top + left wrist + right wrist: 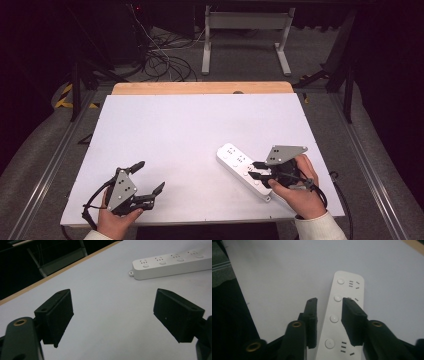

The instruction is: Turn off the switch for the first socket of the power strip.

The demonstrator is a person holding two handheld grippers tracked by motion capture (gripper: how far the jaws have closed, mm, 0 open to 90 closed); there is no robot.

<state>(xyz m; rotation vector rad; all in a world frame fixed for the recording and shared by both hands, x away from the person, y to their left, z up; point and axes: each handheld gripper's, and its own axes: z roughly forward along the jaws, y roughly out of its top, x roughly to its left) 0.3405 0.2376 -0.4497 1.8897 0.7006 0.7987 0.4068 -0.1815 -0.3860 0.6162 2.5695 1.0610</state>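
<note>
Left claw (148,176): jaws wide apart, holding nothing, low over the near left part of the white table (190,130). Power strip (243,169): white, flat on the table's near right part. Right claw (256,170): jaws part-open over the strip, one on each side, not clamped.

A white power strip (243,170) with round white buttons lies on a white table (190,130) edged in light wood
</note>
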